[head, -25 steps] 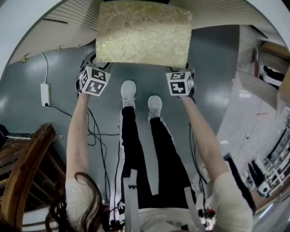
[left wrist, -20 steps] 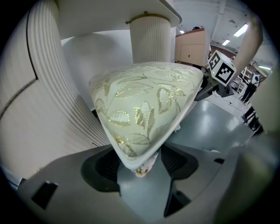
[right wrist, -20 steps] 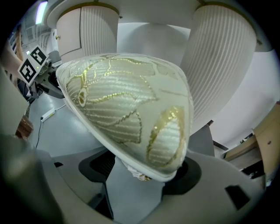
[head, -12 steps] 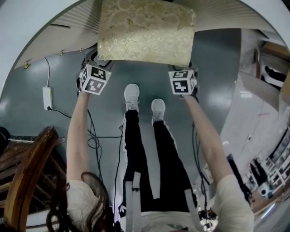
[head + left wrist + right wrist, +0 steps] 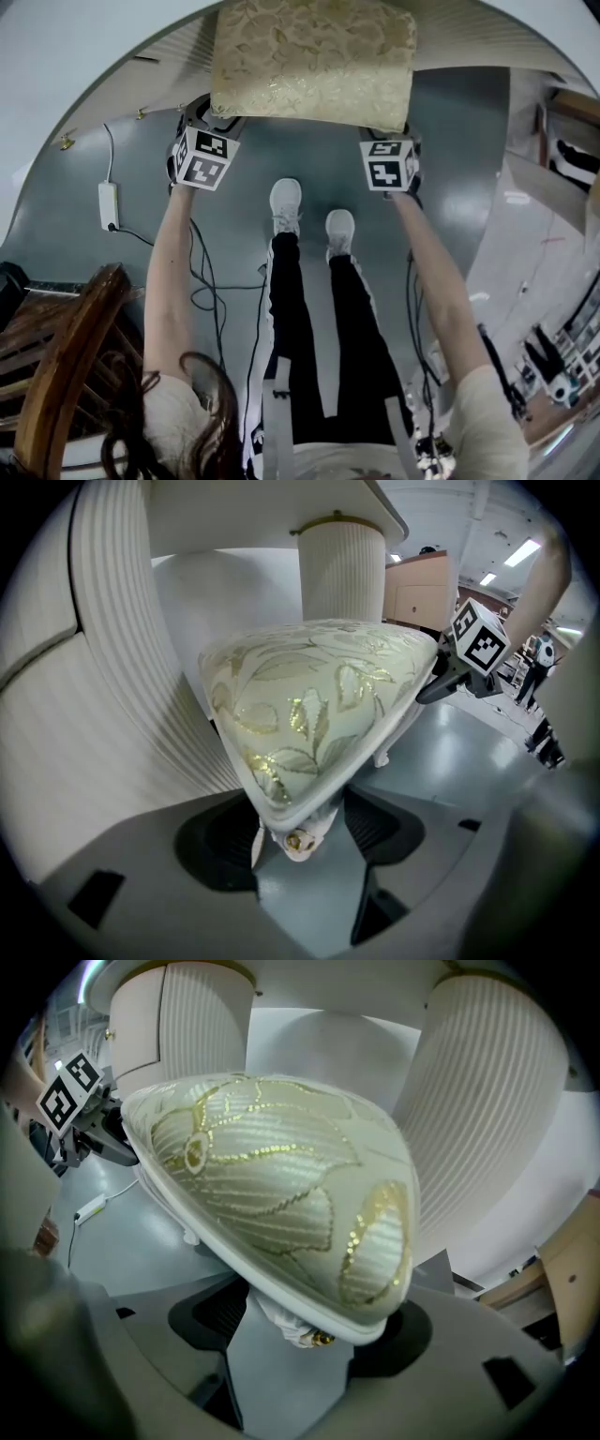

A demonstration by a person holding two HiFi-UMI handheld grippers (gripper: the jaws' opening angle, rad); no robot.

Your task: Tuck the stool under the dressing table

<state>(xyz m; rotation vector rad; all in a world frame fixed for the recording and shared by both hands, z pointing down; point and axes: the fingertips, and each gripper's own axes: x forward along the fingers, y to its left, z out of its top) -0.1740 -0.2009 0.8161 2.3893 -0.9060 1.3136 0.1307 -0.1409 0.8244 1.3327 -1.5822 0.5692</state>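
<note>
Grey floor (image 5: 309,155), stool (image 5: 312,58) corners seemingly clamped in left gripper (image 5: 295,834) and right gripper (image 5: 298,1327) jaws.

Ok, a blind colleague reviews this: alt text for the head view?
A person's left gripper and right gripper hold the near corners of a gold-patterned stool before a white ribbed dressing table; white shoes stand on grey floor.

A smooth grey floor (image 5: 450,141) lies under the left tongs (image 5: 204,127) and the right tongs (image 5: 398,141). A white power strip (image 5: 109,204) lies left of the left tongs, with looped black cables (image 5: 202,281) and a brown wooden chair (image 5: 66,356) behind them. Beyond the right tongs, ceiling strip lights (image 5: 522,552) glow above a tan wooden cabinet (image 5: 417,588).
</note>
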